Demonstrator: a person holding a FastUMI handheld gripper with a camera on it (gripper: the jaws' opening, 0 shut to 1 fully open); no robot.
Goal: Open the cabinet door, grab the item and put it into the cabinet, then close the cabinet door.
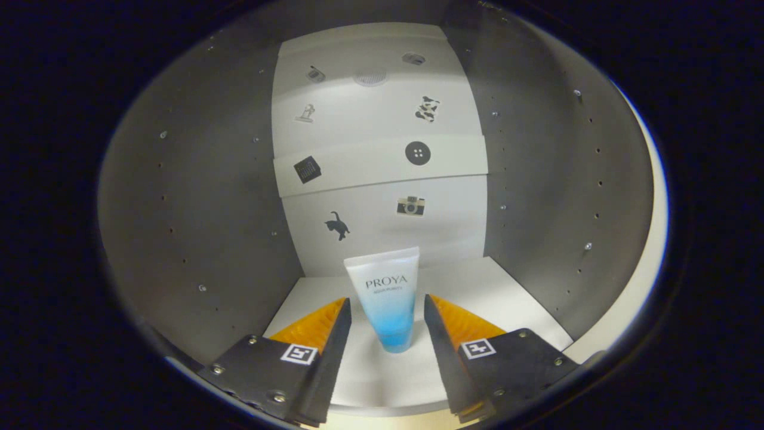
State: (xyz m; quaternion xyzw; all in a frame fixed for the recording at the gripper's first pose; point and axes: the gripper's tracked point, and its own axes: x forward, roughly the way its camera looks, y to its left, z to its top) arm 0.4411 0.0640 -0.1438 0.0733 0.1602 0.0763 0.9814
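While my gripper (387, 325) reaches into the cabinet (191, 197), its fingers stand wide apart, one on each side of the tube (387, 295), with a clear gap between each finger and the tube. Neither finger touches it. The tube stands upright on its cap on the cabinet floor (513, 298), at the lower centre of the frame, with its flat crimped end up. It is white at the top and fades to blue toward the cap. It sits between my fingertips, level with them or slightly beyond; I cannot tell exactly how deep.

Grey side walls rise at the left and right of the frame, each dotted with rows of small holes and a few screws. A white back wall (382, 113) fills the centre, behind the tube. A white shelf (382, 164) crosses it about halfway up the frame, its front edge tilted slightly in this view.

Small stickers lie scattered over the back wall and the shelf edge. A cat (338, 226) sits just above and left of the tube, and a camera (410, 206) just above and right of it. On the shelf edge, a button (418, 153) is at the right and a dark square (307, 169) at the left. Higher up, a black-and-white patch (428, 109) is at the right, and a few smaller marks near the top are too small to make out.
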